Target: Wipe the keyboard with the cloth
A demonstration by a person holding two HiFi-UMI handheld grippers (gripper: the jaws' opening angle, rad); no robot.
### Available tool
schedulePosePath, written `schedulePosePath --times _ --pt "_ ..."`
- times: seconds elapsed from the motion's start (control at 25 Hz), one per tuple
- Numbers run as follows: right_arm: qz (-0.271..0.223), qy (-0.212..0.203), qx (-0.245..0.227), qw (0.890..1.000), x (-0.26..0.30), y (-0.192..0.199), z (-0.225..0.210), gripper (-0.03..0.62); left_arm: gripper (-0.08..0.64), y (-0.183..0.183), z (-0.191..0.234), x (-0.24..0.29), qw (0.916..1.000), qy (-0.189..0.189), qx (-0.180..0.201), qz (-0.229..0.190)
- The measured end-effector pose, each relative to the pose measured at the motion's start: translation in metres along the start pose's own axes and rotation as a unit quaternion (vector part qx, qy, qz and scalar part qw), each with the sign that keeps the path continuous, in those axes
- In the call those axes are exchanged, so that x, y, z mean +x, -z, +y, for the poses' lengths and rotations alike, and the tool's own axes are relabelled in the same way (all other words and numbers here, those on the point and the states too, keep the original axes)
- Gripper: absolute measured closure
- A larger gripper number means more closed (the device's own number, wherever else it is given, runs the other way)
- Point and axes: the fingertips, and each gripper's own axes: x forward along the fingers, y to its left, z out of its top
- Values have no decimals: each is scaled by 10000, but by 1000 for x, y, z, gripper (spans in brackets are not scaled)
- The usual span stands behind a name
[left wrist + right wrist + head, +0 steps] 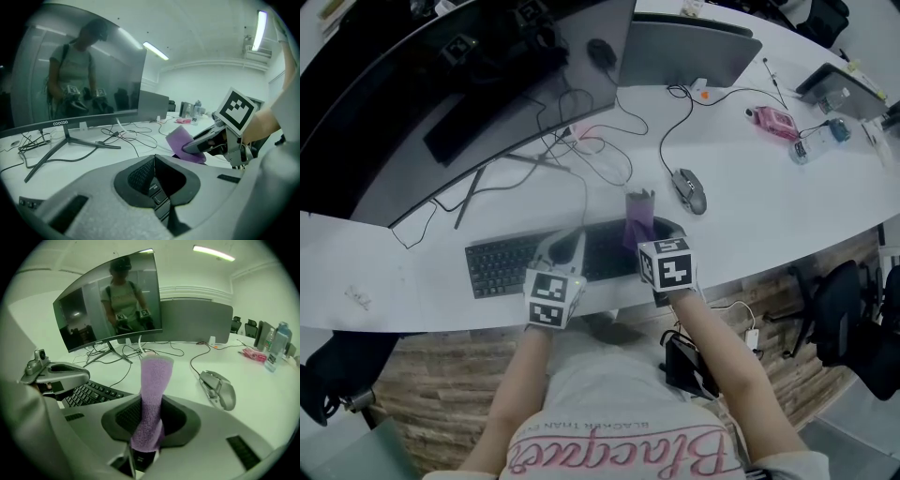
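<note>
A black keyboard [502, 262] lies near the front edge of the white desk [769, 206]. My right gripper [639, 234] is shut on a purple cloth [639, 216], which stands upright out of the jaws over the keyboard's right end. The right gripper view shows the cloth [152, 394] pinched between the pads, with the keyboard [91, 393] down to its left. My left gripper [567, 246] hovers over the keyboard's middle, jaws together with nothing in them; keys [157, 194] show just below its tips. From the left gripper view the right gripper [206, 140] and cloth [183, 143] sit close by.
A grey mouse [690, 190] lies right of the keyboard. A wide curved monitor [469, 84] on a stand and loose cables [591, 150] fill the desk behind. Further back stand a second screen [684, 52], a pink item [774, 120] and a bottle [811, 142]. A chair [844, 309] is at the right.
</note>
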Motion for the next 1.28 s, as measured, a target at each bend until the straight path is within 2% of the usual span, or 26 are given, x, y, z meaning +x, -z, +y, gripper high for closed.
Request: schedulePosePath --times 0.36,0.64,0.84,1.08,1.28 --pt "165 702 102 9973 -21 9 -38 503 555 1 -6 -8 9999 102 20 -7" --pt "-130 812 298 9962 -49 -5 -27 503 555 2 12 -31 10000 9 47 -85" --pt "-352 544 272 9975 -59 -21 18 503 555 3 36 -59 9997 -162 -3 -190" --pt "-544 -41 78 9985 -58 -45 88 503 555 5 69 -98 9979 -496 326 -259" --pt "-620 -627 -30 9961 -49 -63 156 503 555 10 104 -135 9955 -847 231 -349"
